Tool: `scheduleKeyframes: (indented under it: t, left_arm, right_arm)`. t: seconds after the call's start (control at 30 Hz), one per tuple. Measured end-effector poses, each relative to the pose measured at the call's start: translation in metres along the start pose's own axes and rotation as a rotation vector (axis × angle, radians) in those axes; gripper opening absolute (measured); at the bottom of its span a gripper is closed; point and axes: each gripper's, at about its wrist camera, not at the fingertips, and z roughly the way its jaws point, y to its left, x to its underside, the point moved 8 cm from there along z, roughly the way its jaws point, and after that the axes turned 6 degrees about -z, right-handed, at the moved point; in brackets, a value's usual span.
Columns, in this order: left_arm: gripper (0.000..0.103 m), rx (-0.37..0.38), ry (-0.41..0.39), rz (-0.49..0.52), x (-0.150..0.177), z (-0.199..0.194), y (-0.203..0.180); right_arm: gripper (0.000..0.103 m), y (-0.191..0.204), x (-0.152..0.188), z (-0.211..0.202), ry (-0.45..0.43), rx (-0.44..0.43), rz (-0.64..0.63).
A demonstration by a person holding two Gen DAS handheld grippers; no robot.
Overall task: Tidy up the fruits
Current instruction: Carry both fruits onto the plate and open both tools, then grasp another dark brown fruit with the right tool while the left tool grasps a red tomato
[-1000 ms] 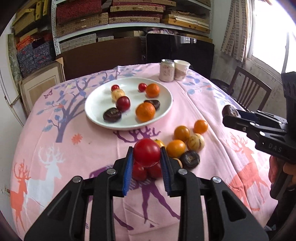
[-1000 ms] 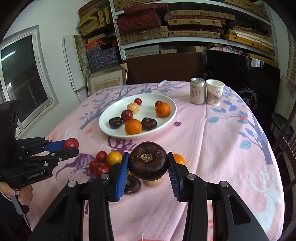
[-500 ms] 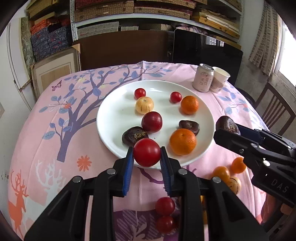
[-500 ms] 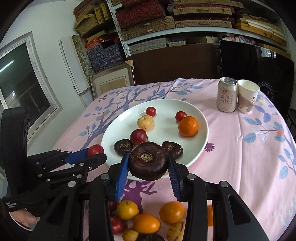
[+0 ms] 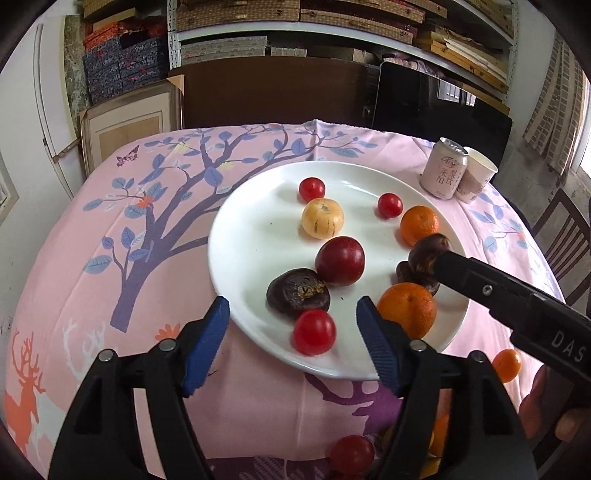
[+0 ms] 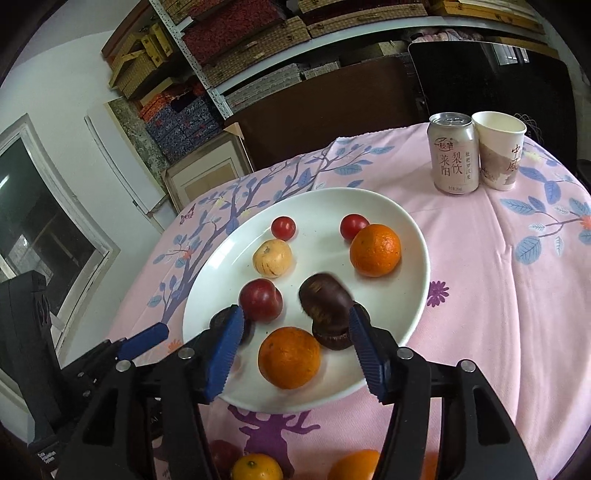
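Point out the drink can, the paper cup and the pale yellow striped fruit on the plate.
drink can (image 6: 455,155), right wrist view, label front.
paper cup (image 6: 498,155), right wrist view, side wall.
pale yellow striped fruit (image 5: 323,218), left wrist view, top middle.

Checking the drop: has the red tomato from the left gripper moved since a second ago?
Yes. The tomato left the opening left gripper and lies inside the plate near rim.

A home dining room is suggested: a round table (image 5: 110,295) in a printed cloth, wooden chair (image 5: 565,236), box-stacked shelves (image 5: 295,14).
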Motion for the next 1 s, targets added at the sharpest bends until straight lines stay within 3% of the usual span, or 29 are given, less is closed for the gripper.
scheduleKeyframes:
  t: [0.4,0.53,0.63,0.83,1.0]
  left_arm:
    - [0.080,0.003,0.014,0.058,0.041,-0.035,-0.004]
    - [0.081,0.006,0.018,0.086,0.057,-0.045,-0.005]
    - [0.085,0.011,0.014,0.085,0.066,-0.051,-0.004]
    - [0.085,0.014,0.001,0.091,0.072,-0.055,0.000]
    - [0.085,0.047,0.005,0.082,0.073,-0.060,0.005]
  right_arm:
    - [0.064,-0.019,0.052,-0.062,0.027,0.047,-0.070]
    - [0.065,-0.018,0.075,-0.081,0.048,0.087,-0.139]
    - [0.065,-0.015,0.094,-0.093,0.060,0.163,-0.216]
    - [0.065,0.004,0.136,-0.097,0.145,0.156,-0.311]
    - [0.064,0.016,0.150,-0.082,0.191,0.171,-0.341]
